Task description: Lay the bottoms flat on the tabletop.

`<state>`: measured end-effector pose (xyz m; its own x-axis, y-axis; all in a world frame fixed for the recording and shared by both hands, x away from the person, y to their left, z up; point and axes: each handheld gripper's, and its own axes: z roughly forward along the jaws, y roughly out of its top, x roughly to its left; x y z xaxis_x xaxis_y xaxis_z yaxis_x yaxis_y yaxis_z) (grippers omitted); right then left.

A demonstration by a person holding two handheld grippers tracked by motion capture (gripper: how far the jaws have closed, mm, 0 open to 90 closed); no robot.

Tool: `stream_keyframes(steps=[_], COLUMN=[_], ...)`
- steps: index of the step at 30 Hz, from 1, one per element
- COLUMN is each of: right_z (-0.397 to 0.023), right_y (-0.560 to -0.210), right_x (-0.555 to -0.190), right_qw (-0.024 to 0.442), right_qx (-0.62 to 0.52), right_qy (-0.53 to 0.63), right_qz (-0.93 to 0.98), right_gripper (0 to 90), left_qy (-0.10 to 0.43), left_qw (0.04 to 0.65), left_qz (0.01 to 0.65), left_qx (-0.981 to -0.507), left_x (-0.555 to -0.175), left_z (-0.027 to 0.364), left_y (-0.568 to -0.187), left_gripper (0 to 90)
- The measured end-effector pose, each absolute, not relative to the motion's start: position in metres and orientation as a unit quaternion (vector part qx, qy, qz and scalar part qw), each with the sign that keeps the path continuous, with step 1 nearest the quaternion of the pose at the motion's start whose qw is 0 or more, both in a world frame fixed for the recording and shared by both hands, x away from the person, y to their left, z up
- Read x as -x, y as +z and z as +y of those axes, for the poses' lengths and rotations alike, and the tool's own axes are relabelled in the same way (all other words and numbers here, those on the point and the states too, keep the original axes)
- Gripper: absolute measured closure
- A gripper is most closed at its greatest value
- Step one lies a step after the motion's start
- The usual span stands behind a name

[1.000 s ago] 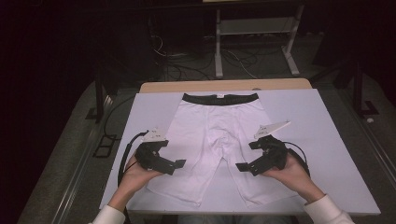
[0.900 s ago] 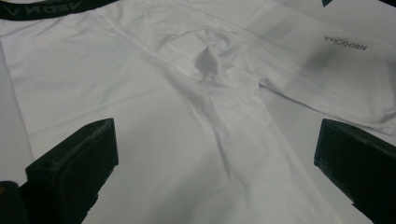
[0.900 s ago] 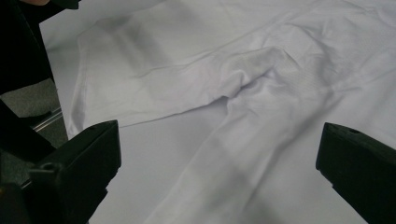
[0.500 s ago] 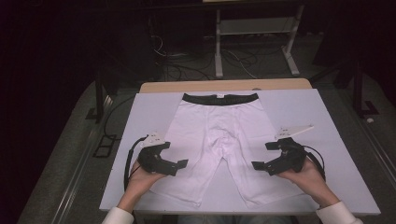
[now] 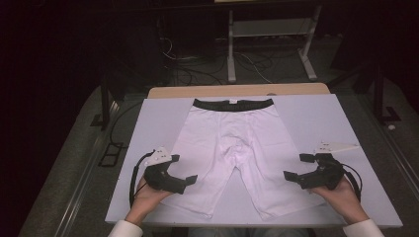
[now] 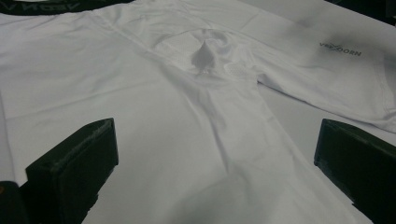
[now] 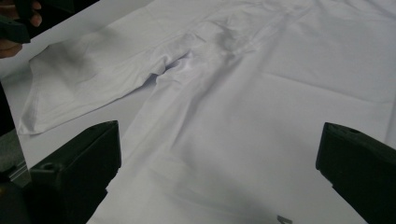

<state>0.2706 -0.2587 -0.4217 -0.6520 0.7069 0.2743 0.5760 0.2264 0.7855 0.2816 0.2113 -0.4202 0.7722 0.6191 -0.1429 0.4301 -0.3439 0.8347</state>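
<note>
White shorts (image 5: 232,148) with a black waistband (image 5: 232,103) lie flat on the white table top (image 5: 321,118), legs pointing toward me. My left gripper (image 5: 182,169) hovers open over the outer edge of the shorts' left leg. At the outer edge of the right leg, my right gripper (image 5: 295,166) is open too. In the left gripper view the crotch seam (image 6: 205,56) lies ahead of the wide-apart jaws of the left gripper (image 6: 215,158), over white cloth. In the right gripper view the right gripper (image 7: 217,163) also stands over cloth, with nothing between its jaws.
A strip of wooden table (image 5: 237,91) shows beyond the white top. On the floor behind are a metal stand (image 5: 269,39) and loose cables (image 5: 197,64). Bare white surface lies either side of the shorts. The other hand (image 7: 14,28) appears in the right gripper view's top-left corner.
My right gripper has moved outward to the right, off the right leg toward its outer edge. The left gripper has shifted slightly back toward me. Both stayed open.
</note>
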Motion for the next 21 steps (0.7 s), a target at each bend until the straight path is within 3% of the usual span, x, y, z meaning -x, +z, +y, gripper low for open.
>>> stream_keyframes(steps=[21], right_z=[-0.289], right_y=[-0.437], right_x=[-0.249], right_qw=[0.102], right_qx=[-0.426], right_qy=[0.471], right_qz=[0.766], right_gripper=[0.2], left_qy=[0.112], left_qw=[0.489], left_qz=[0.338], left_qx=[-0.796], left_x=[-0.280], left_z=[0.238], left_y=[-0.423], left_gripper=[0.0])
